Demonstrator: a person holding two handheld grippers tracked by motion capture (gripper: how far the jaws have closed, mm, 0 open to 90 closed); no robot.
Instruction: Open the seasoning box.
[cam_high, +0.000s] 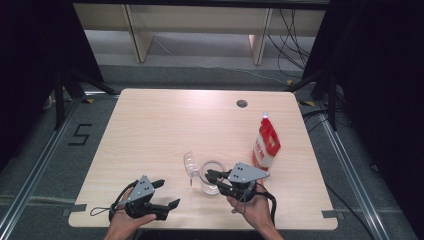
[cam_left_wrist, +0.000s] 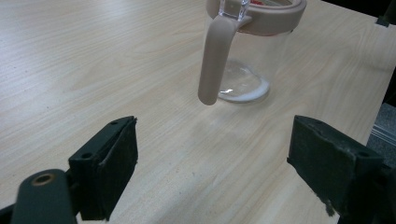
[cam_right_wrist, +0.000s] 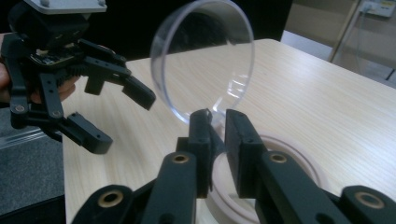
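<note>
Wooden table (cam_high: 165, 125), left gripper (cam_high: 161, 195) jaws wide and empty, right gripper (cam_right_wrist: 215, 122) jaws narrow beside jug (cam_high: 210, 176) lid (cam_right_wrist: 205, 56).

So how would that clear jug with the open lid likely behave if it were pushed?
The jug looks see-through and empty, so probably light and easy to slide on the smooth table. Its lid stands open and its handle sticks out, so it might tip or swivel.

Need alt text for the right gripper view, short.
The right gripper has its two black jaws nearly together at the hinge of a clear round lid, which stands flipped up above a jar's pinkish rim. Beyond it, at upper left, the left gripper is held with jaws open over the light wooden table.
</note>
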